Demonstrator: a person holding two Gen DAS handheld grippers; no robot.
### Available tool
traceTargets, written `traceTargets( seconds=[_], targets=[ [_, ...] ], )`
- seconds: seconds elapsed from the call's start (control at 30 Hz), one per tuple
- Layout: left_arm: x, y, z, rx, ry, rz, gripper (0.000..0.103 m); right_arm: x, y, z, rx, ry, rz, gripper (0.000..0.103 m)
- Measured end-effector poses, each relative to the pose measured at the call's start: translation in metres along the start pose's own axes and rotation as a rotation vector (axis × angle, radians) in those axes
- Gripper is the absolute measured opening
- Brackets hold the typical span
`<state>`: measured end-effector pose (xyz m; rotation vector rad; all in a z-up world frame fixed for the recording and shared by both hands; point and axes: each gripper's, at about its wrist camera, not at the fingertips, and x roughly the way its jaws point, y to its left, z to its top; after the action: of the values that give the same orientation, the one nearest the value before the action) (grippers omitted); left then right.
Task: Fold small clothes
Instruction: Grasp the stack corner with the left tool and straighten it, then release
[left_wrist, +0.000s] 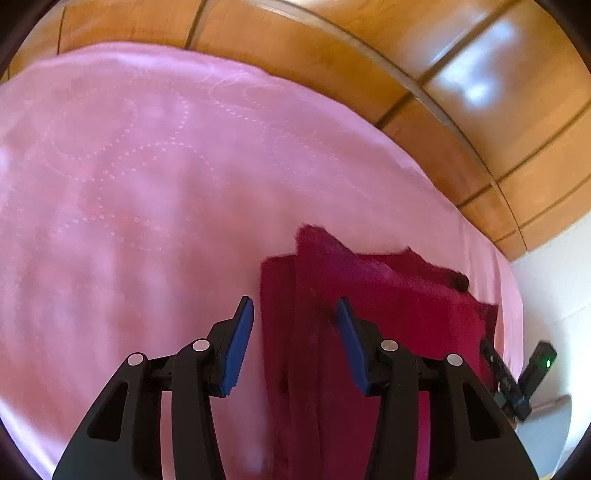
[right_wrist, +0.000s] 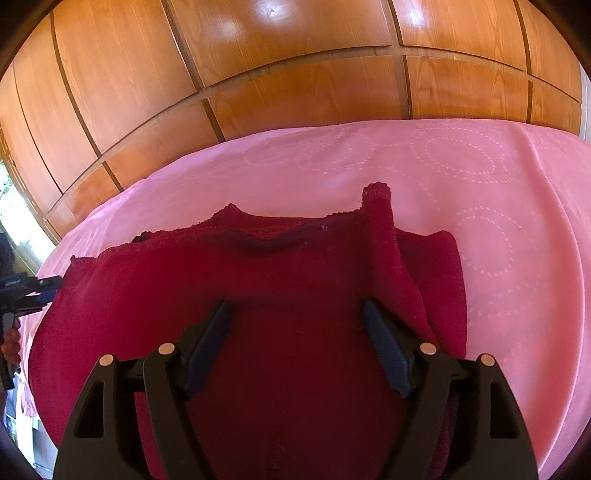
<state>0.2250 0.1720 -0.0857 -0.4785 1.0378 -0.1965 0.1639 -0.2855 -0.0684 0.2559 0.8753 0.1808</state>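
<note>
Two grippers are shown over a dark red knit garment (right_wrist: 295, 295) laid on a bed w/ a pink bedspread (right_wrist: 498, 221); wooden wardrobe panels (right_wrist: 258, 74) stand behind the far edge. The garment lies near the bed's near edge, one side already turned over onto the body, a strap (right_wrist: 376, 199) pointing toward the far edge.

Step in hand, as judged: the long edge is to be taken for the next fold. It is best done w/ both layers pinched together close to the edge, lifted only slightly, and carried over evenly so the knit isn't dragged or bunched; the bedspread should be kept out of the pinch.

Left gripper (left_wrist: 295, 314): fingers (left_wrist: 240, 343) about half apart, straddling the garment's folded side edge; whether cloth is touched can't be told (view blurred), nothing is seen clamped.

Right gripper (right_wrist: 297, 317): fingers (right_wrist: 384, 347) wide apart, poised over the garment's middle, nothing held.
</note>
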Motion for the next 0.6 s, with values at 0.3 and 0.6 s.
traceTargets(
  seconds=[0.3, 0.6],
  targets=[
    [-0.002, -0.025, 0.006, 0.057, -0.092, -0.05, 0.006, -0.001, 0.0, 0.0, 0.002, 0.006, -0.005, 0.076],
    [0.038, -0.027, 0.002, 0.113, -0.087, 0.173, 0.006, 0.0, 0.0, 0.001, -0.004, 0.003, -0.004, 0.077]
  ],
)
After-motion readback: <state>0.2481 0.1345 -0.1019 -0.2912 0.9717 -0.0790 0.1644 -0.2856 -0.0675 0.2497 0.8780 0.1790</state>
